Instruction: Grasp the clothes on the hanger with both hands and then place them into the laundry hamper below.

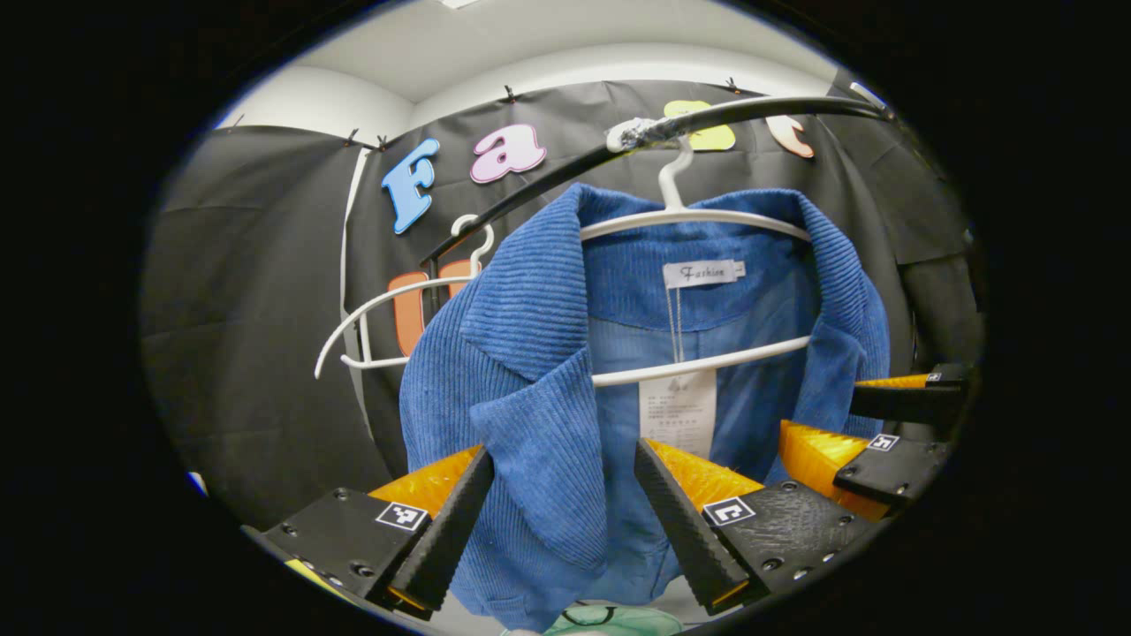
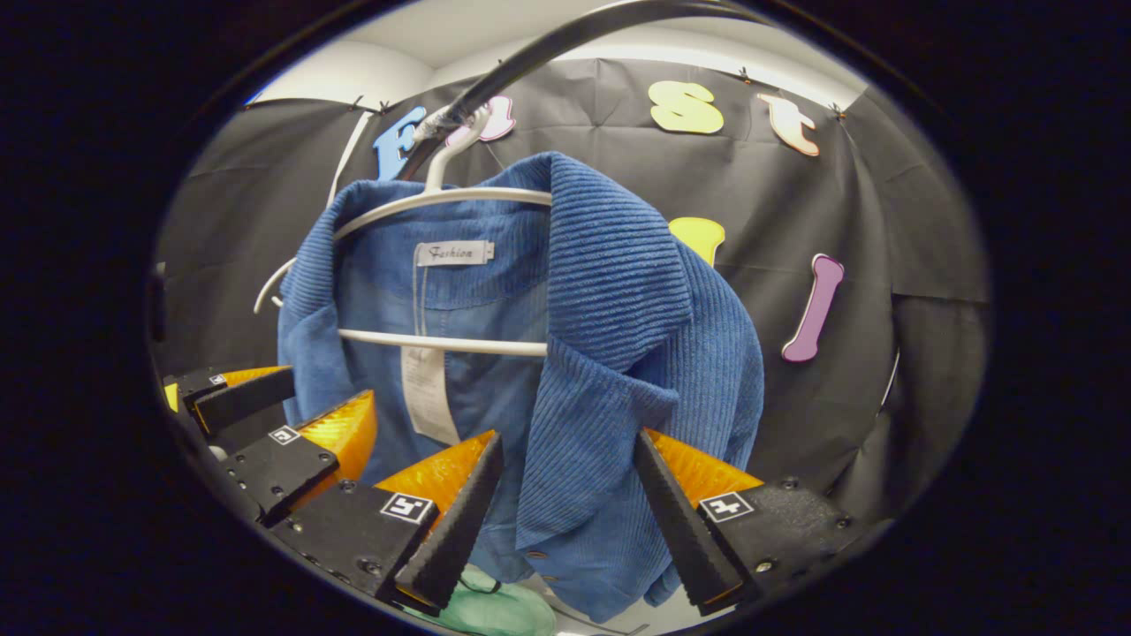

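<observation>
Blue jacket (image 1: pixel 530 389) front edges hang between each open gripper's fingers.

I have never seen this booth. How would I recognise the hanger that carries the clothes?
Follow the black rail running in front of the dark cloth wall. Two white hangers hook onto it. The loaded hanger sits inside the collar of a blue corduroy jacket; its neighbour, the empty hanger, is bare.

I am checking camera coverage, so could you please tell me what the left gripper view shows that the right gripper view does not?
Left gripper view: a bare second hanger beside the jacket. Right gripper view: the jacket's buttons near its hem. Both: the blue jacket on its white hanger under the rail, each open gripper astride a lapel, and the other gripper alongside.
</observation>
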{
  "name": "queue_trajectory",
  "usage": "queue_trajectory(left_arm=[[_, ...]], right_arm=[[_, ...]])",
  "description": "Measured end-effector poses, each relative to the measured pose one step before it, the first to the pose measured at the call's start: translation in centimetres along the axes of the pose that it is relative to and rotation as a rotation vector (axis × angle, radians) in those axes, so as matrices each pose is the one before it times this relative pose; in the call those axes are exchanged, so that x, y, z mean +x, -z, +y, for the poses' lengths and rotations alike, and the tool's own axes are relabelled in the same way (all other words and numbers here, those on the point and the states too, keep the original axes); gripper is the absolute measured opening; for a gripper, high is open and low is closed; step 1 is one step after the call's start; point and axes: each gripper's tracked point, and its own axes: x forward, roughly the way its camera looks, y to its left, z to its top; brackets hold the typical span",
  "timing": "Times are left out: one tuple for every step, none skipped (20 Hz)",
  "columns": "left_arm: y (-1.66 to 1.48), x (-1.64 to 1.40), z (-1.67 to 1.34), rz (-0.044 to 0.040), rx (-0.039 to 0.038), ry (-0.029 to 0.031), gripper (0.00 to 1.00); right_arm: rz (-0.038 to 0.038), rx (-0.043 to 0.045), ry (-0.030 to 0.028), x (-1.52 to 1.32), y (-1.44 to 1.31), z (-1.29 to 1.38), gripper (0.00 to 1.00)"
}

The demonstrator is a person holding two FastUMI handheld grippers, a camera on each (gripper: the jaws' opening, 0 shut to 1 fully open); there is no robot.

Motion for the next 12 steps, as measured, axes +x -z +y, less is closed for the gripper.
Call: queue_trajectory(left_arm=[[0.206,0.394,0.227,0.00406,0.00133,-0.00686,0.98],[0.246,0.362,0.180,0.00246,0.00080,-0.00698,0.98],[0.269,0.431,0.219,0.00801,0.00310,-0.00445,0.97],[0.116,0.222,0.005,0.00130,0.00200,0.00161,0.96],[-0.130,0.237,0.296,-0.00367,0.00500,-0.01276,0.96],[0.129,0.210,-0.075,0.00445,0.00009,0.00532,0.95],[0.004,0.145,0.276,-0.00098,-0.00446,-0.00788,0.88],[-0.052,0.114,0.044,0.00093,-0.00787,0.00578,0.82],[-0.036,0.134,-0.011,0.00155,-0.00550,0.00381,0.77],[-0.007,0.000,-0.173,0.00490,-0.00143,0.00767,0.71],[0.014,0.126,-0.190,0.00407,0.00145,0.01569,0.65],[0.325,0.604,0.758,-0.00388,0.00486,-0.03792,0.65]], right_arm=[[-0.00550,0.00043,0.00599,0.500,-0.050,-0.135,0.94],[-0.01164,-0.00232,0.00056,0.381,-0.172,-0.028,0.95],[-0.00654,-0.00472,0.00480,0.314,-0.058,-0.190,0.95],[-0.00349,0.00557,-0.00097,0.290,-0.050,-0.106,0.91],[-0.00164,0.01602,-0.00769,0.216,-0.132,-0.036,0.88],[0.00476,0.01468,-0.00319,0.192,0.128,-0.269,0.83],[-0.00524,0.01409,0.00018,0.054,-0.114,-0.343,0.79],[-0.00119,0.01743,0.00373,0.025,0.136,-0.462,0.77],[-0.00335,0.01806,-0.00791,0.157,-0.049,-0.120,0.67],[-0.00114,0.02085,-0.00377,0.099,0.098,-0.094,0.64],[0.00517,0.02643,-0.00608,0.155,0.018,-0.220,0.55],[0.00024,0.03415,-0.01016,-0.152,-0.019,-0.101,0.51]])
